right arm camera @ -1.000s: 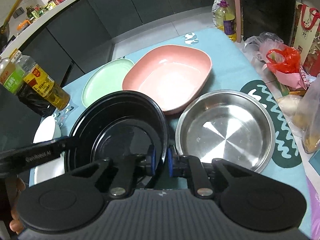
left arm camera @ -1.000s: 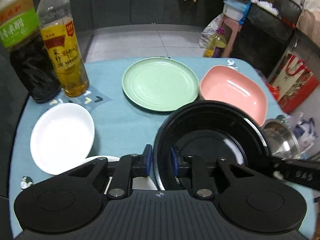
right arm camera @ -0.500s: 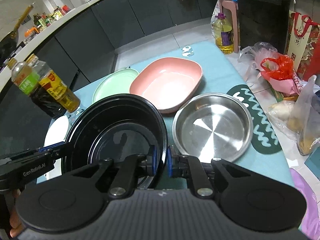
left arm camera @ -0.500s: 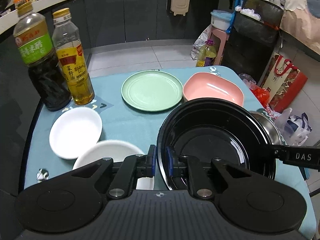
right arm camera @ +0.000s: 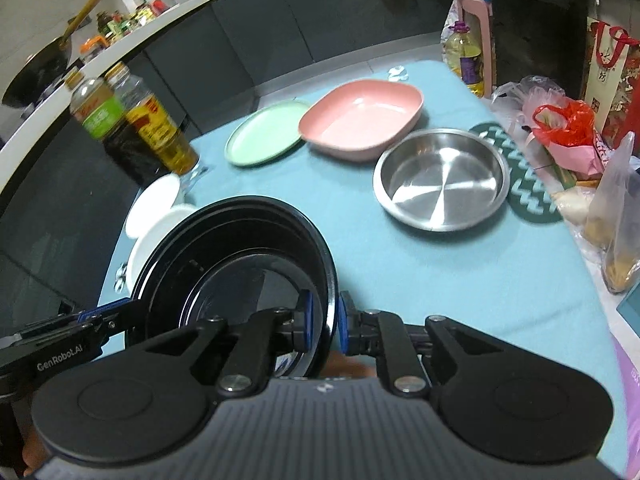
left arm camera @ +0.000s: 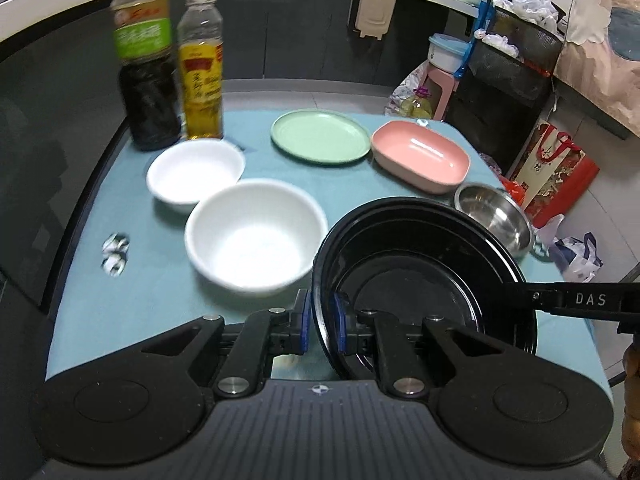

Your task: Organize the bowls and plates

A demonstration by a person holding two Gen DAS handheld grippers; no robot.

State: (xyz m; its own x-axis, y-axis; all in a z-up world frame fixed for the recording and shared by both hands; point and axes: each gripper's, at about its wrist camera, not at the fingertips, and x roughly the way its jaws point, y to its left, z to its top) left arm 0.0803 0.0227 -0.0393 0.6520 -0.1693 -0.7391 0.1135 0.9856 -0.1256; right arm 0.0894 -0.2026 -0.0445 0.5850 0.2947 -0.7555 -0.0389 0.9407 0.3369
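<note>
Here we have the black bowl (left arm camera: pixel 420 280) nearest to us, lifted above the front edge of the blue table (left arm camera: pixel 160 292) and carried between both tools. Our left gripper (left arm camera: pixel 320 322) is clenched on its near-left rim, one blue pad inside the wall and one outside. Our right gripper (right arm camera: pixel 323 320) straddles the opposite rim, and its jaws are opening, with the rim between them; whether the pads press on it we cannot tell for sure. The bowl looks like thin, stiff plastic with a glossy, stepped wall, so we judge it light but slippery; the rim lip is the sensible place to pinch, and a single grip may let it tip.

Just beyond sit two white bowls, the large white bowl (left arm camera: pixel 256 236) close by and the small white bowl (left arm camera: pixel 196 170) behind it, likely ceramic and breakable. To the right is the steel pan (right arm camera: pixel 442 178), rigid and hard. Farther back lie the green plate (left arm camera: pixel 320 136) and the pink dish (left arm camera: pixel 420 156), side by side, with two bottles (left arm camera: pixel 172 64) at the far left corner.
</note>
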